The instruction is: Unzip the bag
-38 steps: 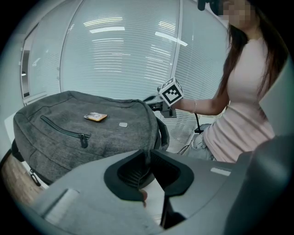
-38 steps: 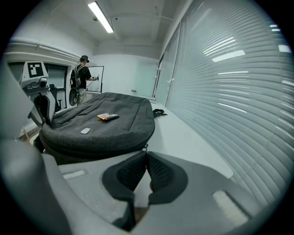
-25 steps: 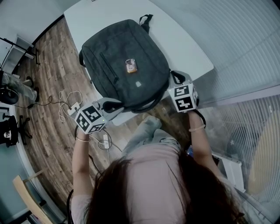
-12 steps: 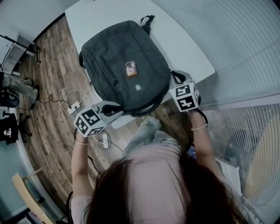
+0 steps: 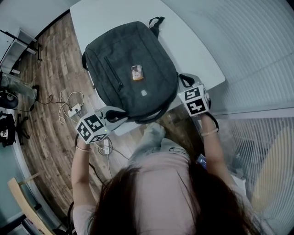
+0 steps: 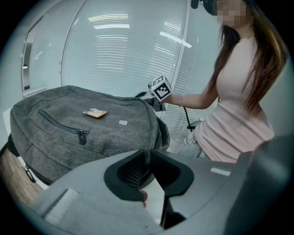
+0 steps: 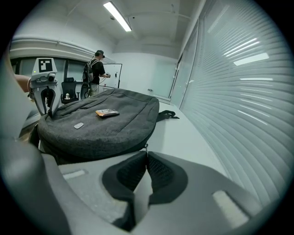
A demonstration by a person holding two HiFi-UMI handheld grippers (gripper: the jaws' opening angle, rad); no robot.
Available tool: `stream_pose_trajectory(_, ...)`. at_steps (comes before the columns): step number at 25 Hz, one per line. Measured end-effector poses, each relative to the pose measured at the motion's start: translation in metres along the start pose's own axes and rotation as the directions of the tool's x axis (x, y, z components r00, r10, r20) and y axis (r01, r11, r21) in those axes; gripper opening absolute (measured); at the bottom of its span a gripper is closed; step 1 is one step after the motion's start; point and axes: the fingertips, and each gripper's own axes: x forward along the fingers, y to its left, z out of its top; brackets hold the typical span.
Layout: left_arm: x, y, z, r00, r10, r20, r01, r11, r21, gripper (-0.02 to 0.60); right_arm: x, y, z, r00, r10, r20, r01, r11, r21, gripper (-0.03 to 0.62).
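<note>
A dark grey backpack (image 5: 131, 69) lies flat on the white table (image 5: 105, 13), with a small orange tag (image 5: 137, 72) on its front. My left gripper (image 5: 120, 114) is at the bag's near left corner. In the left gripper view its jaws (image 6: 148, 158) are shut on a thin dark edge of the bag (image 6: 82, 133). My right gripper (image 5: 184, 82) is at the bag's right side. The right gripper view has its jaws (image 7: 146, 158) shut on a small metal zipper pull (image 7: 145, 148) at the bag's rim (image 7: 101, 124).
The front pocket zipper (image 6: 81, 136) is closed. A power strip and cables (image 5: 73, 110) lie on the wooden floor left of the table. Blinds (image 5: 257, 55) run along the right. A person (image 7: 96, 69) stands far off across the room.
The right gripper's cube has tilted slightly. Both grippers stay at the bag's edge, and the bag has not moved.
</note>
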Motion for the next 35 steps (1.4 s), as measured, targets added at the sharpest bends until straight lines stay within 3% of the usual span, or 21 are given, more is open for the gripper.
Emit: stream_pose_trajectory(35,0.005,0.001,-0.003,0.998,-0.054,-0.026,0.053,0.998,-0.025,0.054,0.038,-0.017,0.02,0.992,0.125,-0.011,-0.126,0.987,-0.099,0.014)
